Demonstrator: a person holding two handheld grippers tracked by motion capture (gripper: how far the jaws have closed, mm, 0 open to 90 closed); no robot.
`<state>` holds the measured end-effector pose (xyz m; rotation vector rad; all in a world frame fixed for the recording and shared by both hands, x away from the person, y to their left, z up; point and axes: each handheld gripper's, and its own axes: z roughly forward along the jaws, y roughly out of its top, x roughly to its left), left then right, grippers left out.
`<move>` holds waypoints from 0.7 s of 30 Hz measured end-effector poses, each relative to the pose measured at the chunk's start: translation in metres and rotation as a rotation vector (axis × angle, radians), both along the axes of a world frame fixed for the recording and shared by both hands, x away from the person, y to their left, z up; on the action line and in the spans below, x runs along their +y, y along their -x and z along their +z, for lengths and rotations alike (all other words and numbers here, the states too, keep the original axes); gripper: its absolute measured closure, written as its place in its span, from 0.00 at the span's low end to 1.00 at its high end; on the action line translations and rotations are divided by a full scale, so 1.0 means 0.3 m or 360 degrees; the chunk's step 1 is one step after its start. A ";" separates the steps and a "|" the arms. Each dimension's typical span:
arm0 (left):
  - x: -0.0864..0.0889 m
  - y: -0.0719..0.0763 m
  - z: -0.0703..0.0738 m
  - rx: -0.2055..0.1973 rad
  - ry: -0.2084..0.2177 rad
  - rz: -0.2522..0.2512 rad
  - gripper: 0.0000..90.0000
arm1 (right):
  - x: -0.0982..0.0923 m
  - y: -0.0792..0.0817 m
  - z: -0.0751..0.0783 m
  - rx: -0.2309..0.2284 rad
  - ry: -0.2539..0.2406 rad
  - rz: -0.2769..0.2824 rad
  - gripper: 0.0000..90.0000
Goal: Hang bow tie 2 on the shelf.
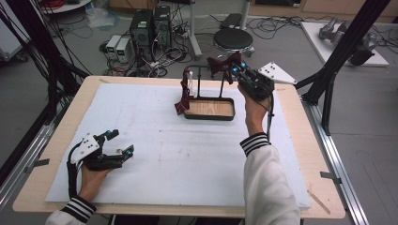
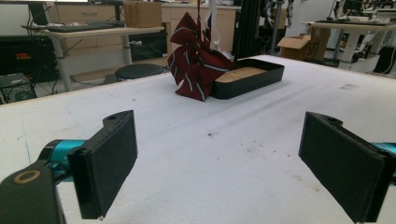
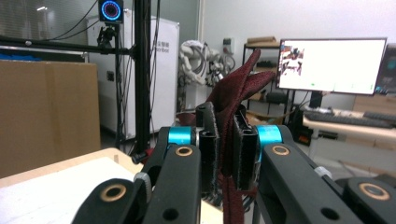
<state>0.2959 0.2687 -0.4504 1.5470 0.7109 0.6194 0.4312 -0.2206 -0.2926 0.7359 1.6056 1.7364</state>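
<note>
Two dark red striped cloths are in play around the black tray [image 1: 209, 115] with its wooden floor, which sits toward the far side of the table [image 1: 155, 140]. One striped cloth [image 1: 183, 97] hangs from the thin black rack [image 1: 199, 79] rising out of the tray, draped down over the tray's left end; in the left gripper view it shows as a bunched bow-like bundle [image 2: 196, 60] touching the tray's rim [image 2: 261, 77]. The second cloth [image 1: 220, 64] is up in the air behind the tray's right end, pinched in the right gripper [image 1: 238, 69], whose jaws are clamped narrow on the fabric [image 3: 233, 116] so that it stands up between the pads. The left gripper [image 1: 115, 144] rests well away from the tray, near the front left of the table, with its jaws spread wide and nothing between them [image 2: 210, 154]. Judging by this, the step in hand is hanging the second cloth on the rack beside the first. The next move likely calls for carrying the fabric over the rack's bar above the tray, lowering it so it drapes on both sides, and only then easing the jaws apart; a snag on the upright post could pull the light rack over
</note>
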 end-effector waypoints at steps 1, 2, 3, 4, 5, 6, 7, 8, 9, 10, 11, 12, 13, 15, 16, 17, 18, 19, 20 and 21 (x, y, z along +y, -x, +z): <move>0.001 0.000 0.000 0.0002 -0.0001 0.0001 0.13 | 0.001 -0.001 -0.002 0.0020 0.0005 0.0001 0.93; 0.001 0.000 0.000 0.0002 -0.0001 0.0001 0.13 | 0.001 -0.001 -0.002 0.0020 0.0005 0.0001 0.93; 0.001 0.000 0.001 0.0000 -0.0005 0.0001 0.13 | 0.004 -0.004 -0.005 0.0041 0.0003 0.0001 0.93; 0.000 0.000 0.000 0.0002 -0.0003 0.0000 0.13 | 0.004 -0.004 -0.005 0.0041 0.0003 0.0001 0.93; 0.000 0.000 0.000 0.0001 -0.0002 0.0001 0.13 | 0.006 -0.008 -0.010 0.0080 -0.0012 0.0002 0.93; 0.000 0.000 0.000 0.0001 -0.0003 0.0001 0.13 | 0.006 -0.008 -0.010 0.0080 -0.0012 0.0002 0.93; 0.000 0.000 0.000 0.0000 -0.0008 -0.0001 0.13 | 0.008 -0.012 -0.016 0.0118 -0.0026 0.0000 0.93; 0.001 0.001 0.000 -0.0001 -0.0010 -0.0002 0.13 | 0.008 -0.012 -0.016 0.0118 -0.0026 0.0000 0.93; 0.000 0.001 0.000 -0.0001 -0.0012 -0.0003 0.13 | 0.010 -0.016 -0.020 0.0135 -0.0034 0.0001 0.93; 0.000 0.001 0.000 -0.0001 -0.0012 -0.0003 0.13 | 0.010 -0.016 -0.020 0.0135 -0.0034 0.0001 0.93; 0.001 0.001 0.000 -0.0001 -0.0011 -0.0002 0.13 | 0.011 -0.022 -0.024 0.0135 -0.0036 -0.0001 0.93; 0.001 0.001 0.000 -0.0002 -0.0012 -0.0004 0.13 | 0.011 -0.023 -0.027 0.0163 -0.0037 -0.0005 0.93; 0.000 0.001 0.000 0.0000 -0.0009 -0.0003 0.13 | 0.011 -0.026 -0.030 0.0182 -0.0029 -0.0007 0.93; 0.000 0.001 0.000 -0.0001 -0.0007 -0.0003 0.13 | 0.009 -0.029 -0.038 0.0203 -0.0024 -0.0006 0.93; 0.000 0.001 0.000 -0.0001 -0.0007 -0.0003 0.13 | 0.009 -0.029 -0.038 0.0203 -0.0024 -0.0006 0.93; 0.000 0.001 0.000 -0.0002 -0.0009 -0.0003 0.13 | 0.009 -0.029 -0.046 0.0230 -0.0028 -0.0008 0.93; 0.000 0.001 0.000 -0.0001 -0.0008 -0.0003 0.13 | 0.009 -0.029 -0.046 0.0230 -0.0028 -0.0008 0.93; 0.001 0.001 0.000 0.0000 -0.0008 -0.0004 0.13 | 0.006 -0.030 -0.057 0.0248 -0.0031 -0.0002 0.93; 0.000 0.001 0.000 -0.0002 -0.0006 -0.0005 0.13 | 0.006 -0.030 -0.057 0.0248 -0.0031 -0.0002 0.93; 0.000 0.001 0.000 -0.0001 -0.0007 -0.0006 0.13 | 0.000 -0.029 -0.070 0.0283 -0.0047 0.0005 0.93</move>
